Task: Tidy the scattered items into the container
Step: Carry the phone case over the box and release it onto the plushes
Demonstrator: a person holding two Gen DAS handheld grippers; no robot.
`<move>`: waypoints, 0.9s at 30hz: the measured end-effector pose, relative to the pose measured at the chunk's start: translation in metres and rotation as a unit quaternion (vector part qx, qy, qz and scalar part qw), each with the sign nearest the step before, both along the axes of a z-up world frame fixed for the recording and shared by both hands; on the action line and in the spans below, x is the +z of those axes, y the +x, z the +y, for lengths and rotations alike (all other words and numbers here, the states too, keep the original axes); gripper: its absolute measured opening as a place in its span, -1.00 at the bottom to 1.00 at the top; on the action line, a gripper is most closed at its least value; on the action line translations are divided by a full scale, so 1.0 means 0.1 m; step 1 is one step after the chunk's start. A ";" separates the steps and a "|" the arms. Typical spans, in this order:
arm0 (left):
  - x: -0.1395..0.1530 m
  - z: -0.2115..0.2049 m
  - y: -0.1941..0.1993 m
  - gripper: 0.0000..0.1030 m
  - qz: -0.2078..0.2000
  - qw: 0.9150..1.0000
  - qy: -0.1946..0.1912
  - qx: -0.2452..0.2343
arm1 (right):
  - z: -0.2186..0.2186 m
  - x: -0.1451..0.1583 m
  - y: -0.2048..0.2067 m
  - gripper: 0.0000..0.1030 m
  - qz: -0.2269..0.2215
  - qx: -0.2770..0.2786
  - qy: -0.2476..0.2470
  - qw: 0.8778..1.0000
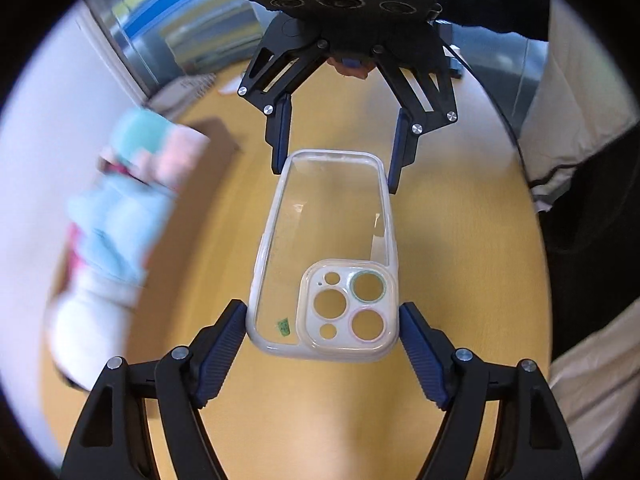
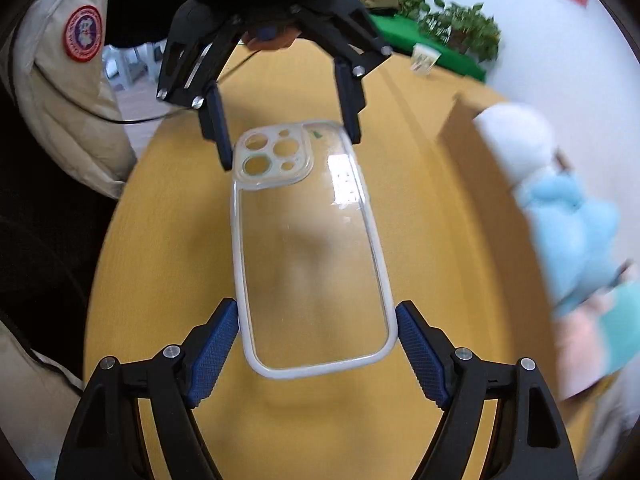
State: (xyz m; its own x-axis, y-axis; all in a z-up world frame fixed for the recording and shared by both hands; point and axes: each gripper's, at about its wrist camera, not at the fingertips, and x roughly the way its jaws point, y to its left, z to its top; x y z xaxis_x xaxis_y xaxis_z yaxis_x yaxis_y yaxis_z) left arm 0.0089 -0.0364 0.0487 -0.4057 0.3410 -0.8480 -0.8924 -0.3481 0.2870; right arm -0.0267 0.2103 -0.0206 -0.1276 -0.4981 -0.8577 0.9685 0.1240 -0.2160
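The clear phone case (image 1: 324,256) is up over the yellow table (image 1: 460,280), pinched at its ends by the left gripper (image 1: 322,322) and right gripper (image 2: 318,330), so the tidying looks barely begun, with soft toys (image 1: 120,216) waiting at nine o'clock.

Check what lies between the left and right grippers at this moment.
The clear phone case spans the stretch: the left gripper clamps its camera-cutout end, the right gripper its plain end. Both wrist views show it, above the yellow table.
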 end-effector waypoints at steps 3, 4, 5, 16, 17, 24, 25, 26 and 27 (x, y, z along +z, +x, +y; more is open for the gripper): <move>0.44 -0.17 -0.36 0.48 0.029 1.000 -0.012 -0.002 | -0.06 0.46 -0.30 0.62 0.041 -0.007 -0.001 0.999; 0.56 -0.20 -0.48 0.48 0.037 0.999 -0.014 -0.002 | -0.13 0.62 -0.44 0.61 0.052 -0.009 -0.004 0.999; 0.69 -0.23 -0.59 0.48 0.045 0.999 -0.014 -0.003 | -0.19 0.76 -0.57 0.61 0.063 -0.012 -0.007 0.998; 1.00 -0.54 -1.93 0.48 0.057 0.997 -0.046 0.009 | -0.59 1.30 -1.81 0.61 0.110 -0.031 0.015 0.993; 0.94 -0.56 -2.06 0.48 0.053 0.997 -0.047 0.011 | -0.64 1.27 -1.94 0.61 0.111 -0.033 0.019 0.993; 0.43 -0.79 -2.68 0.48 0.009 0.999 -0.047 0.014 | -0.97 0.88 -2.69 0.61 0.081 -0.041 0.046 0.995; 0.34 -0.79 -2.74 0.48 0.007 0.999 -0.050 0.014 | -1.00 0.81 -2.77 0.61 0.076 -0.042 0.049 0.995; 0.25 -0.80 -2.81 0.49 0.001 0.998 -0.054 0.014 | -1.05 0.74 -2.83 0.61 0.071 -0.043 0.052 0.995; 0.17 -0.81 -2.86 0.50 -0.005 0.998 -0.059 0.017 | -1.10 0.67 -2.87 0.61 0.065 -0.044 0.055 0.995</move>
